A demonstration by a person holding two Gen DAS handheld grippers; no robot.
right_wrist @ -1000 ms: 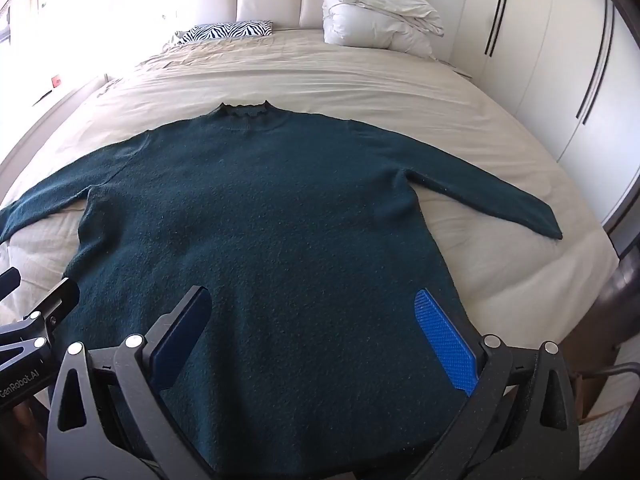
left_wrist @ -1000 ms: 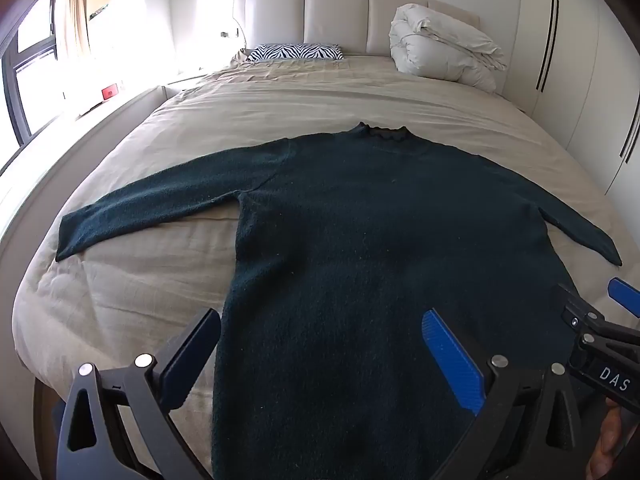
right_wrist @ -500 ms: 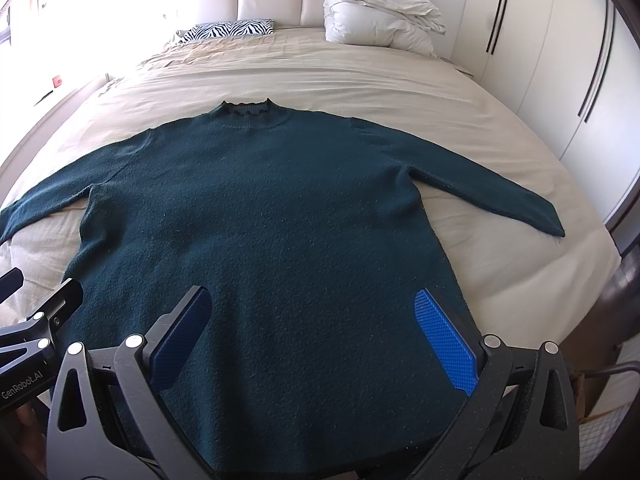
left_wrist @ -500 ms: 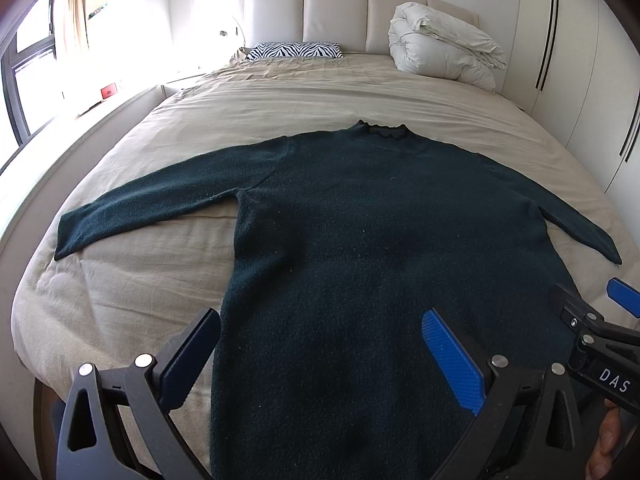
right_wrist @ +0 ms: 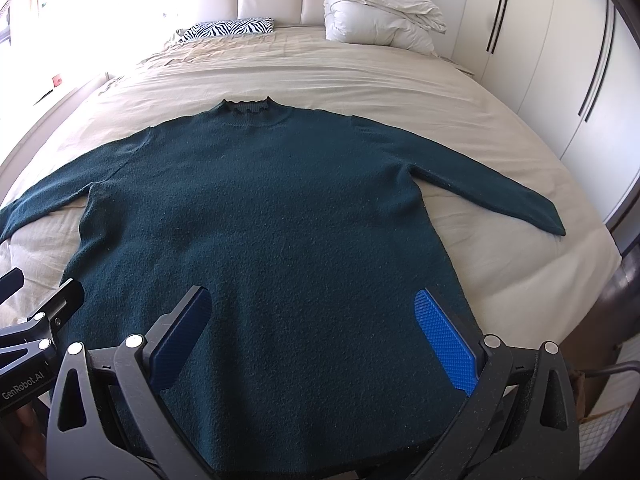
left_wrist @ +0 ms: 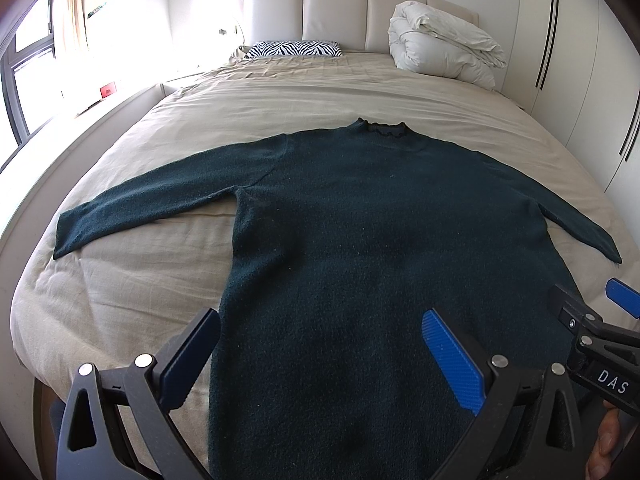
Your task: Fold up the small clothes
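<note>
A dark green knitted sweater [left_wrist: 360, 240] lies flat on the bed, collar away from me, both sleeves spread outward; it also shows in the right wrist view [right_wrist: 260, 220]. My left gripper [left_wrist: 320, 344] is open and empty, hovering above the sweater's lower left part. My right gripper [right_wrist: 316, 328] is open and empty above the lower right part of the sweater. Each gripper shows at the edge of the other's view, the right one in the left wrist view [left_wrist: 592, 328] and the left one in the right wrist view [right_wrist: 36, 320].
The beige bed sheet [left_wrist: 300, 96] covers a wide bed. A zebra-print pillow [left_wrist: 294, 49] and a folded white duvet [left_wrist: 440, 52] lie at the headboard. White wardrobes [right_wrist: 560, 60] stand to the right, a window ledge [left_wrist: 60, 120] to the left.
Both grippers have drifted slightly; the sweater sits a touch lower in both views. Nothing was gripped or released.
</note>
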